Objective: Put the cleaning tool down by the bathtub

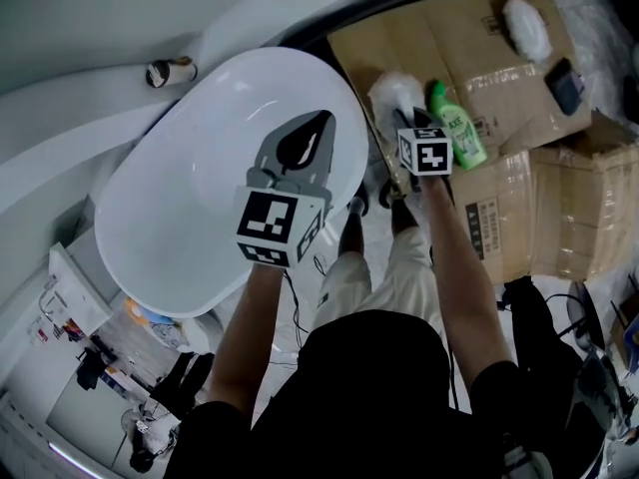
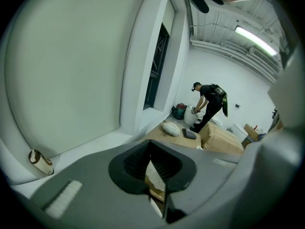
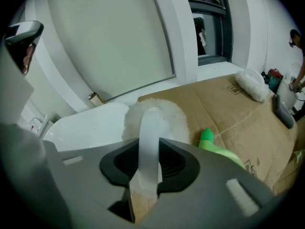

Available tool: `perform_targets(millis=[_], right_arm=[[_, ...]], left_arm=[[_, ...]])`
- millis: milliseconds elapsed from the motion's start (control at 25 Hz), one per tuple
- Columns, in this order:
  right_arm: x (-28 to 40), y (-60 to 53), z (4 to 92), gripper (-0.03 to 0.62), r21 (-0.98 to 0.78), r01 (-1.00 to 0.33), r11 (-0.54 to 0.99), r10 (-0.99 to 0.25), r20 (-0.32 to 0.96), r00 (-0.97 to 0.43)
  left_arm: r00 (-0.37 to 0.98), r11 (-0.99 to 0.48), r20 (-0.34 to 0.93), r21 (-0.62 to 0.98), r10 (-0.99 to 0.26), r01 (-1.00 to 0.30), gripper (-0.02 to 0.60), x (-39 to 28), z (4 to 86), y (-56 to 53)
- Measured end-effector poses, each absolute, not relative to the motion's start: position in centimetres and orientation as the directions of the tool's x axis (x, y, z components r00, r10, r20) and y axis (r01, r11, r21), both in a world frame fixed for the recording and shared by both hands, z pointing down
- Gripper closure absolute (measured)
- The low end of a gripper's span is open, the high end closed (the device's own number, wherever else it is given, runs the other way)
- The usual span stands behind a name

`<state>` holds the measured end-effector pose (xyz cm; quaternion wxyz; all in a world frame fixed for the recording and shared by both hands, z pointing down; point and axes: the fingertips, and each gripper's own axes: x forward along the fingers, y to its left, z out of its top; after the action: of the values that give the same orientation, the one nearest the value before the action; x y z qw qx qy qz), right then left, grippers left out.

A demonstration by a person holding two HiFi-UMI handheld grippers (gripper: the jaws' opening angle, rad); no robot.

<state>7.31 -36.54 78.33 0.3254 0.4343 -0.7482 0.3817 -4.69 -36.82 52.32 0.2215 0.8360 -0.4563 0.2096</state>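
Note:
My right gripper [image 1: 407, 120] is shut on the white handle of the cleaning tool [image 3: 148, 128]. The tool's fluffy white head [image 1: 392, 91] rests on or hangs just over the flattened cardboard [image 1: 469, 43], close beside the right rim of the white bathtub [image 1: 200, 168]. In the right gripper view the head [image 3: 164, 111] lies between the tub and a green bottle [image 3: 217, 147]. My left gripper [image 1: 319, 120] hovers over the tub's right half, shut with nothing in it [image 2: 152, 163].
The green bottle [image 1: 456, 125] lies on the cardboard just right of the tool. Farther back sit a white pad [image 1: 526, 26] and a dark object [image 1: 564, 83]. Cardboard boxes [image 1: 579, 208] stand at right. A small roll [image 1: 170, 71] lies behind the tub. A person [image 2: 208, 104] bends over far off.

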Motion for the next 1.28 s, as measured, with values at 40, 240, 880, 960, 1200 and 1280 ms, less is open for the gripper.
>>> perform_targets(millis=[40, 240, 880, 960, 1200, 1280], right_arm=[[7.4, -36.5, 78.7, 0.499, -0.288, -0.9, 0.327, -0.395, 0.823, -0.407], [7.9, -36.2, 80.2, 0.499, -0.294, -0.908, 0.298, -0.365, 0.844, -0.393], [7.3, -36.3, 81.5, 0.499, -0.279, -0.905, 0.32, -0.361, 0.848, -0.389], [7.2, -36.4, 81.5, 0.497, -0.274, -0.905, 0.324, -0.361, 0.849, -0.386], [7.3, -36.8, 81.6, 0.494, -0.251, -0.91, 0.329, -0.37, 0.852, -0.369], [7.4, -36.9, 81.7, 0.494, -0.252, -0.909, 0.332, -0.367, 0.853, -0.371]], left_arm=[[0.493, -0.482, 0.555, 0.18, -0.67, -0.858, 0.581, -4.8, 52.6, -36.8], [0.483, -0.473, 0.567, 0.179, -0.667, -0.863, 0.581, -5.3, 53.6, -36.9], [0.474, -0.46, 0.582, 0.185, -0.661, -0.869, 0.581, -5.6, 54.9, -35.9], [0.471, -0.456, 0.584, 0.186, -0.661, -0.871, 0.581, -5.8, 55.0, -35.8], [0.466, -0.451, 0.588, 0.185, -0.661, -0.873, 0.581, -6.3, 55.0, -35.6], [0.468, -0.456, 0.589, 0.182, -0.658, -0.871, 0.581, -6.2, 55.0, -35.6]])
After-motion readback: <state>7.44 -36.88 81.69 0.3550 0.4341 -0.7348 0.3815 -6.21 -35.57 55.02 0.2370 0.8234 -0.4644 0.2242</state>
